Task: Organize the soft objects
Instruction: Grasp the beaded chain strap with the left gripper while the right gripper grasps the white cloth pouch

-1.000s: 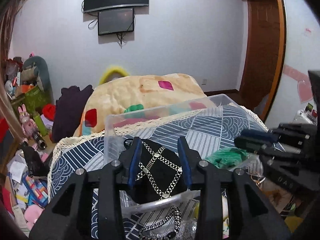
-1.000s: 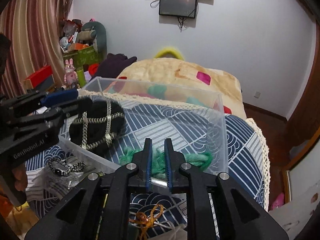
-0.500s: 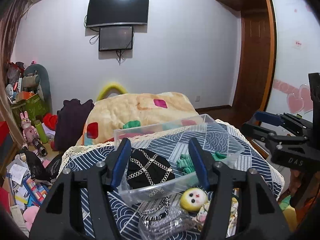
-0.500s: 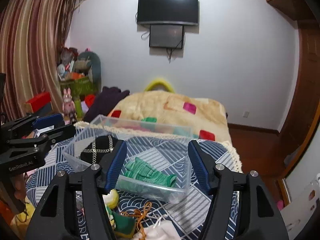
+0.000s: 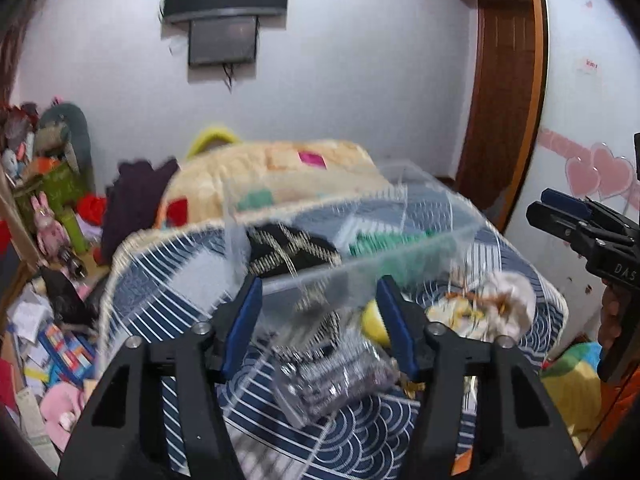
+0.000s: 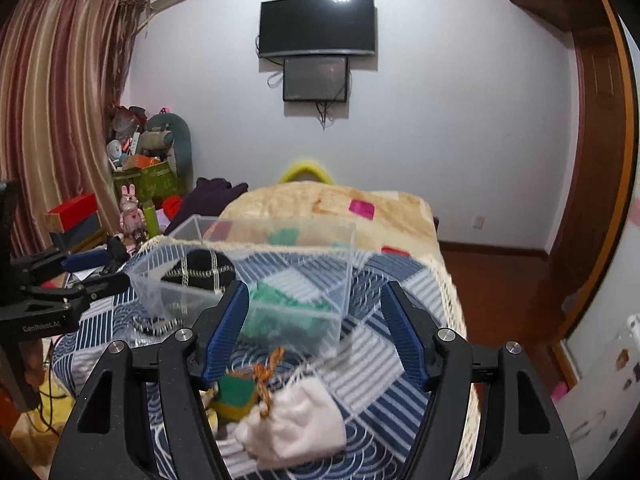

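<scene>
Both the left tongs [image 5: 320, 312] and right tongs [image 6: 316, 328] are apart and hold nothing. The clear box [image 6: 280, 264] on the bed [image 6: 400, 360] contains a black hat [image 6: 204, 268] and a green cloth [image 6: 280, 312]

Black chain-trimmed hat [image 6: 204, 270] and green knit [image 6: 288, 300] lie inside clear bin [image 6: 344, 276].

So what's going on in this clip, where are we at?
A person with a handheld gripper in each hand is sorting soft things on a bed into a clear plastic bin. A black chain-trimmed item and a green knit piece already lie inside it. Both the left gripper and the right gripper hang open and empty over the loose pile in front of the bin: a white cloth pouch, a green and yellow piece and a clear bag of chain are still outside.
</scene>
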{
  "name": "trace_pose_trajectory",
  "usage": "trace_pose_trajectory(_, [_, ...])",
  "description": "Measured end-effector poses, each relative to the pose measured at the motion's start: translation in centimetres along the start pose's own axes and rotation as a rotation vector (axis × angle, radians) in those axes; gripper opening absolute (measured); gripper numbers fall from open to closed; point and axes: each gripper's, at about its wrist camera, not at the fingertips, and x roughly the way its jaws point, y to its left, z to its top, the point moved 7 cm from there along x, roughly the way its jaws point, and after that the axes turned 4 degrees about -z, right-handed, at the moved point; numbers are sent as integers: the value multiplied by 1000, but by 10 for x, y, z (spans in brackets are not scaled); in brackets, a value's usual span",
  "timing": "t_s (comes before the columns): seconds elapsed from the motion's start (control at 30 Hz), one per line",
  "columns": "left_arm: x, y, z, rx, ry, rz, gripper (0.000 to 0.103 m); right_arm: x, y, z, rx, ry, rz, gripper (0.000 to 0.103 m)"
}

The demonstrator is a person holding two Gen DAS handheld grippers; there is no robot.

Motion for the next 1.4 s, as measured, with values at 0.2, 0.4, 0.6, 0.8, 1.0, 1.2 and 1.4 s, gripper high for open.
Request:
trace_pose_trajectory(0.2, [35,-8,-19,0,97,-28,42,12,2,-31,-2,76,0,65])
trace_pose_trajectory(0.4, [57,-5,-28,20,147,4,35,19,-3,-52,29,125,7,65])
trace_pose_trajectory(0.6, [66,-1,-37,-33,190,-43,15,23,-3,-64,49,160,38,65])
trace_pose_trajectory(0.8, [54,-3,-37,-32,166,-46,6,30,1,-81,60,215,64,65])
trace_pose_trajectory(1.0, [23,-9,-29,-37,90,-52,6,30,1,-88,72,244,78,65])
trace_pose_trajectory(1.2, [-3,-15,-18,-38,28,-63,6,28,5,-95,82,258,117,30])
trace_pose_trajectory(1.4, [-21,-14,1,-15,-24,-48,6,13,4,-75,105,174,69,22])
